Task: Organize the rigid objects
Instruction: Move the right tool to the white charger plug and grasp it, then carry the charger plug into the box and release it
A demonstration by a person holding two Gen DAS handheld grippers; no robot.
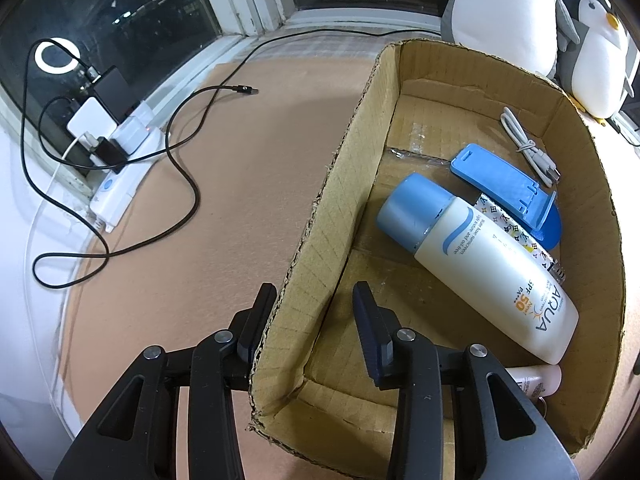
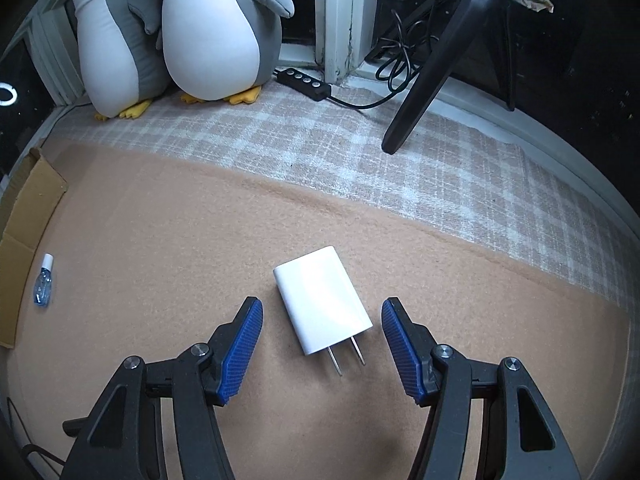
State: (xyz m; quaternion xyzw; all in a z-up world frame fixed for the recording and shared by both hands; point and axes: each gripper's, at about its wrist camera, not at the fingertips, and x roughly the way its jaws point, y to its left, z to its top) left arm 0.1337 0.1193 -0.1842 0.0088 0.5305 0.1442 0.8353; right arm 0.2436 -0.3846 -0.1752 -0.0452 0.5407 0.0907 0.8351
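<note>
Left and right wrist views, sorting of rigid items into a cardboard box (image 1: 352, 184).

Step in hand, as I judge it: approach to the next pick. My right gripper (image 2: 322, 344) points steeply down over the white wall charger (image 2: 322, 298), which lies flat on the tan blanket (image 2: 160, 220) with its two prongs toward the camera. The jaws stand apart, one either side of the charger's prong end, neither pad touching it. The next move calls for lowering until the pads flank the white body rather than the prongs, then closing across its narrow width; the smooth casing may slip if caught only at a corner.

My left gripper (image 1: 310, 320) straddles the box's near side wall, one finger outside and one inside. Its jaws are slowly opening; whether the pads press on the cardboard I cannot tell from this angle.

Already in the box: a sunscreen bottle (image 1: 480, 268), a blue phone stand (image 1: 504, 192) and a coiled white cable (image 1: 528, 144). A small blue vial (image 2: 42, 286) lies on the blanket just beside the box, well to the charger's left, not yet sorted.
</note>
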